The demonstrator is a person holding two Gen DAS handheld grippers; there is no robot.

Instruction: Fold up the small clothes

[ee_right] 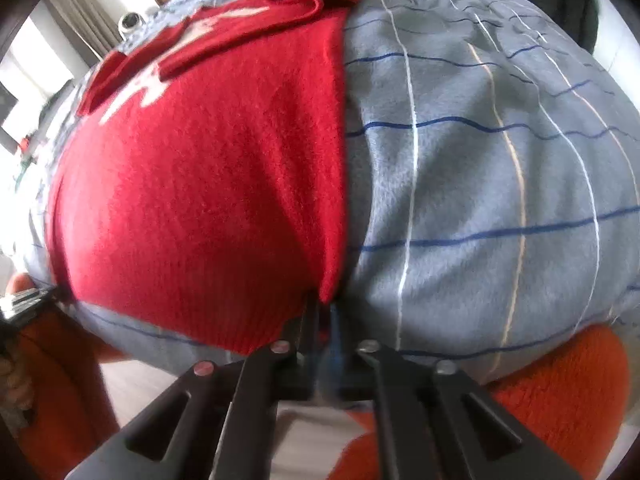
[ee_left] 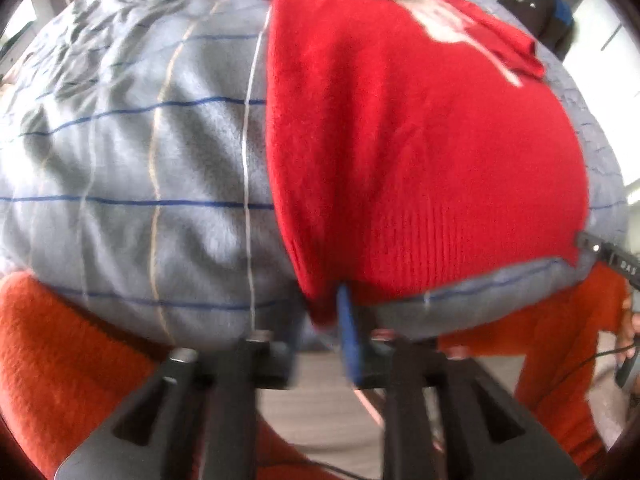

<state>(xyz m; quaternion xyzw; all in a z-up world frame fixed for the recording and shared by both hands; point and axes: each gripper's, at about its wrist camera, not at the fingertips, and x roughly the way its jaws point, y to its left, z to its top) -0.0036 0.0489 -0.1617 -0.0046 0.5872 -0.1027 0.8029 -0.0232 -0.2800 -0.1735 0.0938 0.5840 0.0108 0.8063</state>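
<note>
We get plenty of daylight here, pouring in from blown-out white windows at the top corners of both views. The fuzzy red knitted sweater (ee_left: 420,160) looks saturated, and the grey-blue checked bedspread (ee_right: 480,200) carries soft shadows in its creases. Heavy fisheye bulge bends everything, with dark vignetting round the rims. Both pictures are a bit soft overall, and the near bottom edge is properly smeared.

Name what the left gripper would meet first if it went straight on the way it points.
Probably the red sweater's ribbed hem corner, already at the left gripper's fingertips; the grey checked blanket lies under it.
</note>
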